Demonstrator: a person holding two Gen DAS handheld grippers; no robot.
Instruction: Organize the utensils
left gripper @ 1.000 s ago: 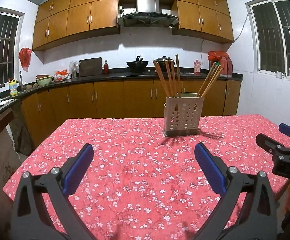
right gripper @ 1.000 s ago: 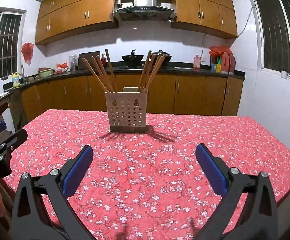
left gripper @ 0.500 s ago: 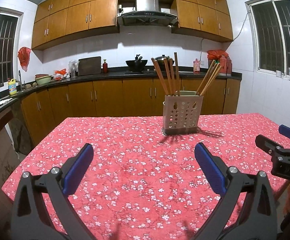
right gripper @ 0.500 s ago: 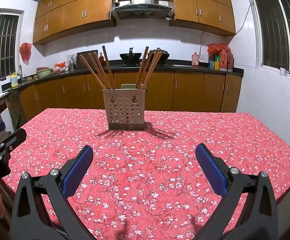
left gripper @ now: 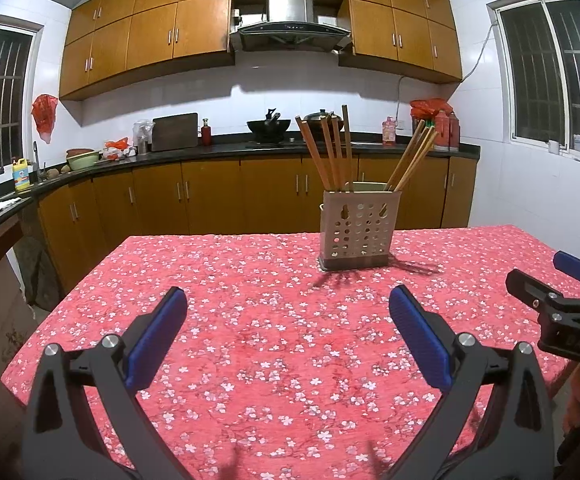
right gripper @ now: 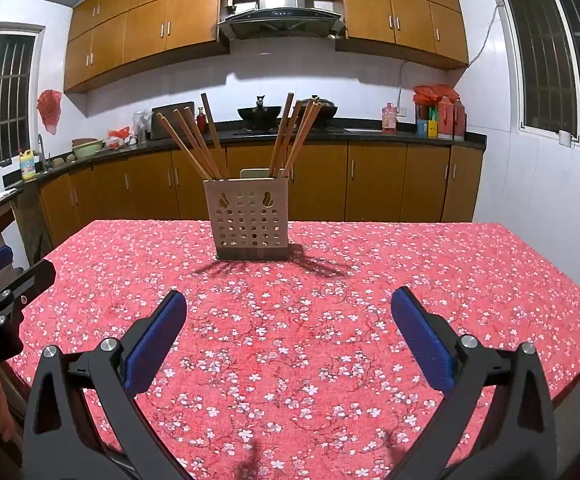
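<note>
Both tools wide open and empty, left tool (left gripper: 288, 316) and right tool (right gripper: 288, 316) hovering over the desk (right gripper: 329, 320); chopsticks (right gripper: 198, 140) stand splayed in the perforated holder (right gripper: 248, 220) mid-desk — light, stiff, slippery, so pinch near upper shafts.

Home kitchen — wooden cabinets (left gripper: 150, 40); range hood (left gripper: 290, 20); wok (left gripper: 269, 125).

Both cameras sit low behind their own jaws and look forward over the tabletop (left gripper: 250, 320) toward the kitchen wall. The left wrist view stands more to the left, so the utensil holder (left gripper: 358, 227) appears right of center; in the right wrist view it (right gripper: 250, 220) is near center. Both views share the holder, the cloth and the cabinets.
</note>
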